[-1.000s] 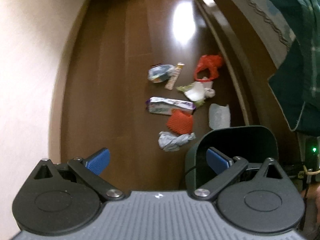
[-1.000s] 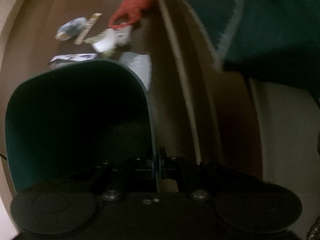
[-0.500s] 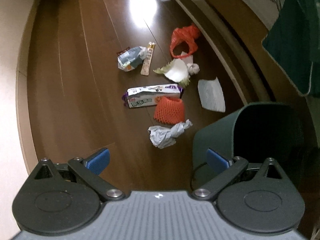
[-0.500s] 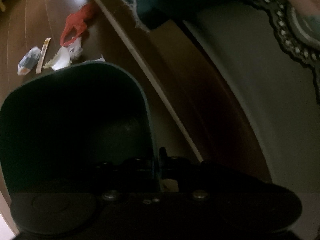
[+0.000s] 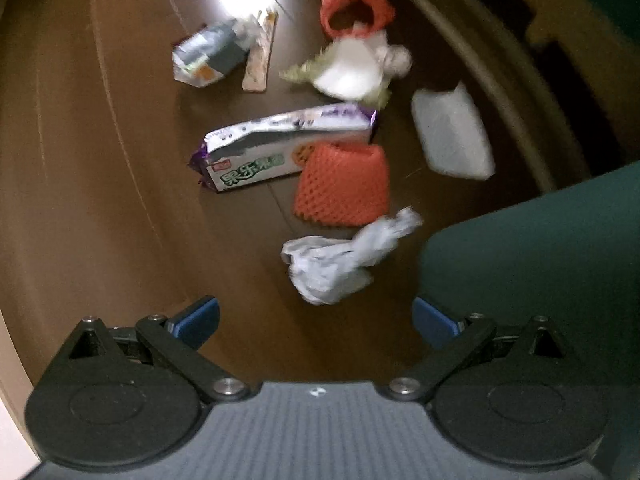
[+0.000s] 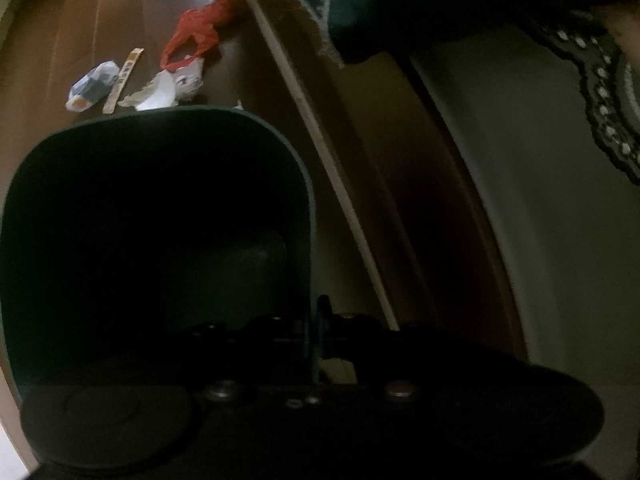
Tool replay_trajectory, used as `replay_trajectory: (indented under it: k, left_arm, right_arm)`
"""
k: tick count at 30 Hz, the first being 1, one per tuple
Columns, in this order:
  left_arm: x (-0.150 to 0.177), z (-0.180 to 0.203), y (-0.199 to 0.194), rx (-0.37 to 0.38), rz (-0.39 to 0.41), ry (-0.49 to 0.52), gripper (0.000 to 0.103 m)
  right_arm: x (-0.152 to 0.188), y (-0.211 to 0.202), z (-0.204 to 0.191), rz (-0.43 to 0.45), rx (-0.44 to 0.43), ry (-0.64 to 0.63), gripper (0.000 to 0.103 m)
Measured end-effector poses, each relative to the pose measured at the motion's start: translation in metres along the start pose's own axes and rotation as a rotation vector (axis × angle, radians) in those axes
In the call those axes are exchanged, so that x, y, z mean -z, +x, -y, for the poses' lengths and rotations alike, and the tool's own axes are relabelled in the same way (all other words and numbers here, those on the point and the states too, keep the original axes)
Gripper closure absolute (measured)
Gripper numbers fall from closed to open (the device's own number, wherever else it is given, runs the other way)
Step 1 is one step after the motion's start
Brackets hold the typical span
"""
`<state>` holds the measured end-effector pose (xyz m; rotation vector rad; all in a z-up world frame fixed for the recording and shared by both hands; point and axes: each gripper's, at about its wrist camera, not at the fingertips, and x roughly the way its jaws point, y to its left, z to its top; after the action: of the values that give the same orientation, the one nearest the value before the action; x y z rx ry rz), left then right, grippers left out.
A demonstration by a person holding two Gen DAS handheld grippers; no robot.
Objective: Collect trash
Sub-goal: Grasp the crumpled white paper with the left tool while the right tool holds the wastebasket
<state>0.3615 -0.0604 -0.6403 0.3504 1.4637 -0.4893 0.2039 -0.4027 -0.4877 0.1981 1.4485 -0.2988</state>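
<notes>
Trash lies on the dark wood floor. A crumpled white bag (image 5: 336, 264) sits just beyond my left gripper (image 5: 316, 320), which stands open above the floor with nothing between its blue pads (image 5: 196, 320). Farther on lie an orange foam net (image 5: 344, 186), a biscuit wrapper (image 5: 280, 148), a white tissue (image 5: 452, 136), a white-green wrapper (image 5: 352, 68), a small packet (image 5: 208, 56) and a red plastic bag (image 5: 356, 0). My right gripper (image 6: 314, 332) is shut on the rim of a dark green bin (image 6: 160, 208), whose wall (image 5: 540, 248) rises right of the left gripper.
A wooden bed base (image 6: 400, 184) runs along the right side of the floor, with a green blanket (image 6: 400, 0) hanging over it. A pale wall (image 5: 8, 380) borders the floor on the left. Bare floor lies left of the trash.
My left gripper has dropped toward the floor and the trash now looks much larger and closer; its jaws stay open. The right gripper keeps its grip on the bin rim.
</notes>
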Motion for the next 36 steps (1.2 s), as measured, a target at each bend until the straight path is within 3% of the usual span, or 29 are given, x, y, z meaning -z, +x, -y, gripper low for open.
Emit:
replay_trajectory:
  k: [4, 11, 20, 31, 32, 33, 36]
  left_arm:
    - [-0.006, 0.004, 0.044, 0.003, -0.029, 0.061, 0.0]
    - [-0.009, 0.028, 0.096, -0.016, -0.024, 0.28, 0.0]
    - [-0.027, 0.016, 0.142, -0.012, -0.053, 0.205, 0.005]
    - [-0.025, 0.023, 0.154, -0.023, -0.06, 0.237, 0.005]
    - [-0.025, 0.023, 0.157, -0.04, -0.06, 0.241, 0.009]
    - [-0.025, 0.026, 0.16, -0.046, -0.061, 0.247, 0.023]
    - [-0.024, 0.033, 0.162, -0.06, -0.041, 0.264, 0.027]
  right_arm:
    - [0.001, 0.004, 0.001, -0.006, -0.011, 0.001, 0.101]
    - [-0.001, 0.008, 0.002, -0.025, -0.02, 0.025, 0.101]
    - [-0.005, 0.01, 0.002, -0.057, -0.018, 0.037, 0.101]
    - [-0.007, 0.012, 0.001, -0.073, -0.017, 0.058, 0.101]
    - [-0.007, 0.012, 0.001, -0.074, -0.016, 0.062, 0.1]
    - [-0.008, 0.013, 0.001, -0.074, -0.015, 0.061, 0.1]
    - [-0.008, 0.013, 0.001, -0.074, -0.017, 0.063, 0.1]
